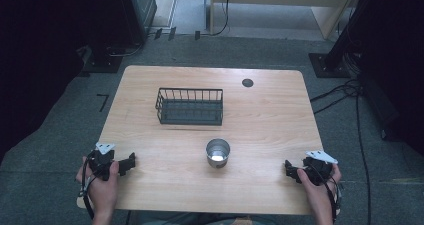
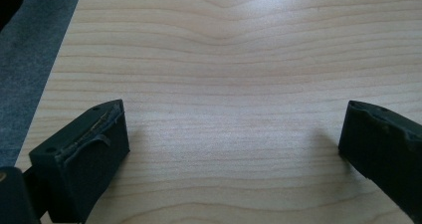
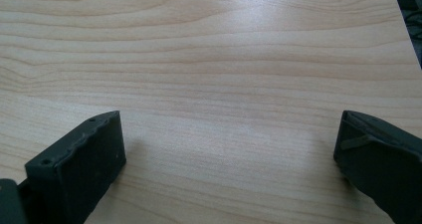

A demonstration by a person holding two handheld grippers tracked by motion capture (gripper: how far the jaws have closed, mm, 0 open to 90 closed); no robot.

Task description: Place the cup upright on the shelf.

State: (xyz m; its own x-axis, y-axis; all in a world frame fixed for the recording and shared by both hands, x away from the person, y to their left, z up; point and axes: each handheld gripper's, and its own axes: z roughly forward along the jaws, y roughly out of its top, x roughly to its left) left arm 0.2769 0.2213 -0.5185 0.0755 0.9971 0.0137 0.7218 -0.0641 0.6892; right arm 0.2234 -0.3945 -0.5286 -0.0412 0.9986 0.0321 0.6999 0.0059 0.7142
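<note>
A small shiny metal cup (image 1: 218, 152) stands upright near the middle front of the wooden table (image 1: 270, 115). Behind it, toward the left, sits a black wire basket (image 1: 189, 106) with nothing visible inside. My left gripper (image 1: 131, 163) rests at the table's front left, held in a hand, jaws wide apart over bare wood (image 2: 234, 129). My right gripper (image 1: 288, 168) rests at the front right, also held in a hand, jaws wide apart over bare wood (image 3: 229, 134). Both grippers hold nothing and lie well apart from the cup.
A round dark cable grommet (image 1: 247, 82) sits near the table's far edge. Grey carpet surrounds the table, with black stands and cables (image 1: 345, 92) on the floor at the right and back left.
</note>
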